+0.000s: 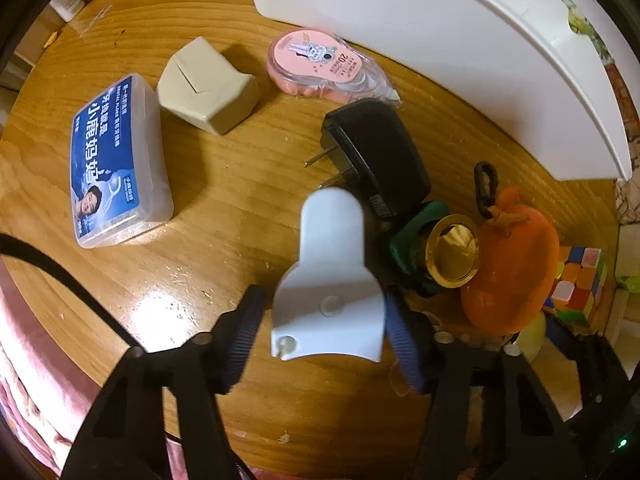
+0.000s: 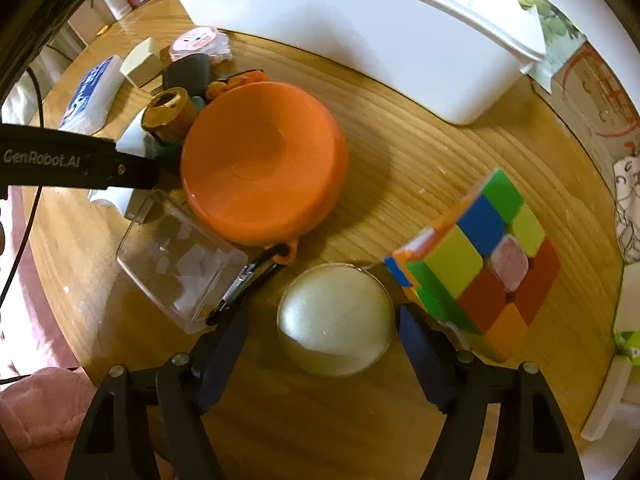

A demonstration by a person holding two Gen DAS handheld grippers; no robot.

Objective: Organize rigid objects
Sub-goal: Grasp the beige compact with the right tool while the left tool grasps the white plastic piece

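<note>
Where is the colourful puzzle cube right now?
In the right wrist view the puzzle cube sits on the wooden table at the right, tilted beside the pale round lid, in front of the white bin.

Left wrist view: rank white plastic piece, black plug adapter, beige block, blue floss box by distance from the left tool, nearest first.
1. White plastic piece: between the fingers of the left tool.
2. Black plug adapter: just beyond it, slightly right.
3. Beige block and blue floss box: both far left, too close to call.
</note>
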